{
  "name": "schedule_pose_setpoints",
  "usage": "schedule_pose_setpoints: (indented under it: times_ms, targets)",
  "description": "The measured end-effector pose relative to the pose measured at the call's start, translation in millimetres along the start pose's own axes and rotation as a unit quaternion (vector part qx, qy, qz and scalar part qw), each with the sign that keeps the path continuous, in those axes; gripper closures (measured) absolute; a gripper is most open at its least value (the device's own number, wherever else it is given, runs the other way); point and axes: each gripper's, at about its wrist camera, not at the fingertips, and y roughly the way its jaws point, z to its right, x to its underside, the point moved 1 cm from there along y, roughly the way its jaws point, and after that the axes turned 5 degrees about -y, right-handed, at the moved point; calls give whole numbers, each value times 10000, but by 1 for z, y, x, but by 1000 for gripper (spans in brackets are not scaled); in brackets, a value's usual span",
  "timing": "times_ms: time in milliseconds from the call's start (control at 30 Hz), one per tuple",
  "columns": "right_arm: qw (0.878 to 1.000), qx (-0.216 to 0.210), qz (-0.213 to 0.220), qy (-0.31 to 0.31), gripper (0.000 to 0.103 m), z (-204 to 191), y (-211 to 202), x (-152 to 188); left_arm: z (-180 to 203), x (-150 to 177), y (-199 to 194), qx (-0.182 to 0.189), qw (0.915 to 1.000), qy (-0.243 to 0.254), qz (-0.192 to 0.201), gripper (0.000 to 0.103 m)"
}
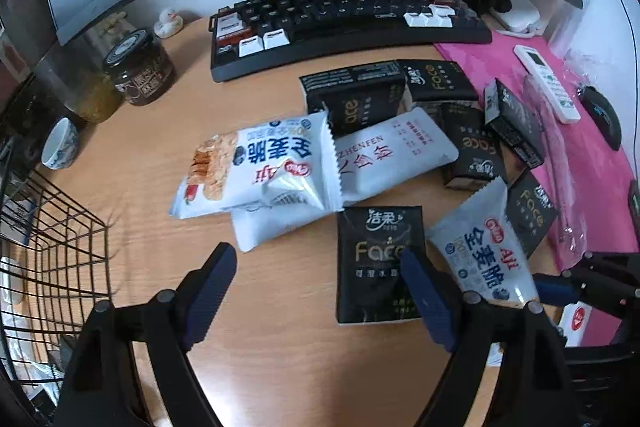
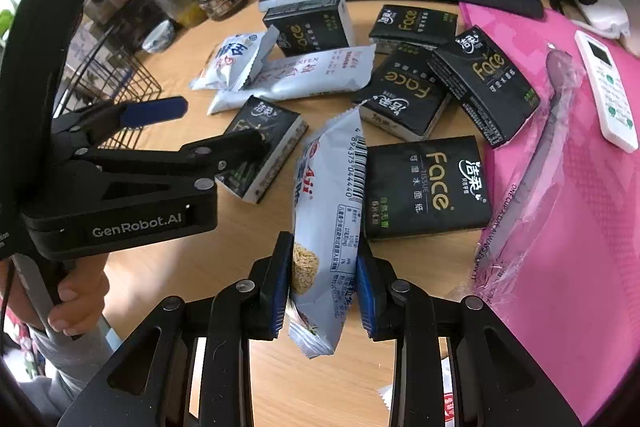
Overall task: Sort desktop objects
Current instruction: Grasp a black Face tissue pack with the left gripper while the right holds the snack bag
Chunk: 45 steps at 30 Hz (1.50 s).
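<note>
My right gripper is shut on a white-blue snack packet, holding it by its near end; the same packet shows in the left wrist view. My left gripper is open and empty, hovering over a black Face tissue pack, which also shows in the right wrist view. Several more black tissue packs and white snack packets lie scattered on the wooden desk. The left gripper also shows in the right wrist view.
A black wire basket stands at the left. A keyboard, a jar and a small cup sit behind. A pink mat at the right carries a white remote and a wrapped utensil.
</note>
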Motion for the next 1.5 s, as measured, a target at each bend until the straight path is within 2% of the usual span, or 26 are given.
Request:
schedule_pose_setpoints:
  times_ms: [333,500,633,767,1233,1367,1467,1500]
  targets:
    - [10000,-16,-4,54,73,1,-1,0,-2,-3,5,416,9986,-278,-181,18]
    - [9999,153,-14,-47,73,0,-5,5,5,-3,7,488,9983,-210,-223,17]
    - [10000,70,-17,7,73,8,-7,9,18,-1,12,402,9986,-17,-342,17]
    - [10000,3,-3,55,73,14,-10,13,21,0,9,18,9995,48,-296,17]
    - [10000,42,10,20,73,11,-10,14,13,2,14,345,9984,-217,-394,18]
    - [10000,21,33,67,74,11,-9,13,10,4,15,319,9985,-199,-400,31]
    - [10000,32,41,67,74,11,-9,14,10,7,12,298,9987,-145,-398,49]
    - [10000,41,44,71,74,11,-10,14,10,8,10,303,9986,-165,-400,51]
